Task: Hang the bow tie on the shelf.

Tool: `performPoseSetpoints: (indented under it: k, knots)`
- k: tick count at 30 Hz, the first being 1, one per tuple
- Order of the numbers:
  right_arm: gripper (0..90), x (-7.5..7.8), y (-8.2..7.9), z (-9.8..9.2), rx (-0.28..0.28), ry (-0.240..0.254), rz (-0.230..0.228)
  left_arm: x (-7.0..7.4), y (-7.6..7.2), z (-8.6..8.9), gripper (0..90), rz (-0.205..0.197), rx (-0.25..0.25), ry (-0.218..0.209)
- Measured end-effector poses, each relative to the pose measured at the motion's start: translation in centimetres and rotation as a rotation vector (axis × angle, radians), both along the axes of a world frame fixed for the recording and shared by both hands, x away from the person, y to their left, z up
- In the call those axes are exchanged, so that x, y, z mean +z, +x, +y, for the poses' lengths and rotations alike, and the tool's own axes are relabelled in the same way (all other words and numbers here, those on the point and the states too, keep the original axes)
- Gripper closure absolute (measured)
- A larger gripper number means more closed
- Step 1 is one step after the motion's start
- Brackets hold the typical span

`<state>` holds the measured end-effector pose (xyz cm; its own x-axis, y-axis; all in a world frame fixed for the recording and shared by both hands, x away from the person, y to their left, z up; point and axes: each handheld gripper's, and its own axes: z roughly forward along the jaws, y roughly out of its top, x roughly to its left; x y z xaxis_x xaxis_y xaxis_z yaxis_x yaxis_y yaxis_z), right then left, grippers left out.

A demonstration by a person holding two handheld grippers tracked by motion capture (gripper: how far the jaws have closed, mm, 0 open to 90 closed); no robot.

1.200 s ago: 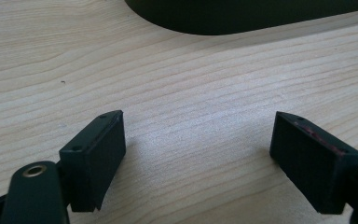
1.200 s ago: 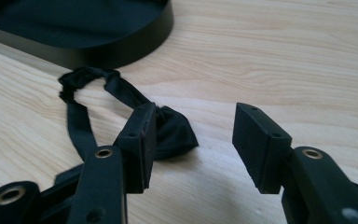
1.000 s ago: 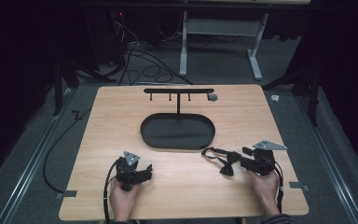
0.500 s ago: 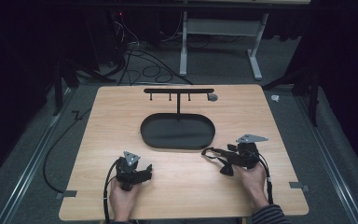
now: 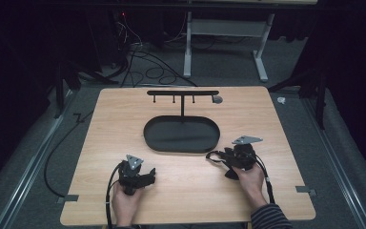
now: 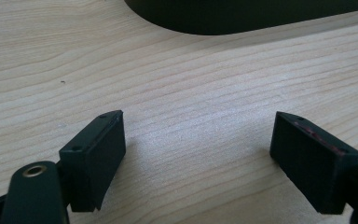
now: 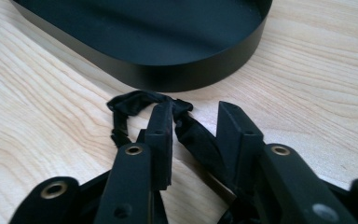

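Note:
A black fabric band (image 7: 140, 99) lies on the wooden table just in front of the black oval tray (image 7: 168, 77). My right gripper (image 7: 196, 126) has just been closing its jaws around it; one strand runs between them, with bare wood still showing at the tips. In the high view this band (image 5: 212, 155) lies left of the right gripper (image 5: 225, 163), near the tray's rim (image 5: 181, 149). The left gripper (image 5: 147, 174) rests at the front left. Its jaws (image 6: 196, 149) stand wide apart over bare wood.
A black T-shaped stand (image 5: 182, 93) with small hooks rises from the back of the tray. A small grey disc (image 5: 217, 99) sits by its right end. The tray's edge (image 6: 223, 18) lies ahead of the left gripper. Cables trail from both grippers.
The right hand has slid left toward the tray, bringing its jaws over the black band, and the jaws have narrowed. The left hand has stayed where it was.

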<state>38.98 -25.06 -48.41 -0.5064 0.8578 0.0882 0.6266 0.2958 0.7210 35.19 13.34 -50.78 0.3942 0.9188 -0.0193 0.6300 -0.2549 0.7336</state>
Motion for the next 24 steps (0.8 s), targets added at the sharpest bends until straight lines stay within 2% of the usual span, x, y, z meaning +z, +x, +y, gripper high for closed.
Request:
performPoseSetpoints:
  k: [7, 11, 19, 23, 24]
  knots:
    - [82.7, -0.9, 0.3, 0.2, 0.019, -0.035, 0.03, 0.0, 0.0, 0.0, 18.4, 0.0, 0.001, 0.0]
    - [89.1, -1.2, 0.0, 0.0, 0.017, -0.035, 0.02, 0.0, 0.0, 0.0, 18.4, 0.0, 0.0, 0.0]
    - [90.0, -1.1, -0.3, 0.1, 0.04, -0.072, -0.002, 0.0, 0.0, 0.0, 18.4, 0.0, -0.001, 0.0]
    - [90.0, -1.0, -0.5, 0.0, 0.039, -0.056, -0.016, 0.0, 0.0, 0.0, 18.4, 0.0, -0.001, 0.0]
    - [90.0, -0.7, -0.7, -0.2, 0.033, -0.031, -0.026, 0.0, 0.0, 0.0, 18.4, 0.0, -0.001, 0.0]
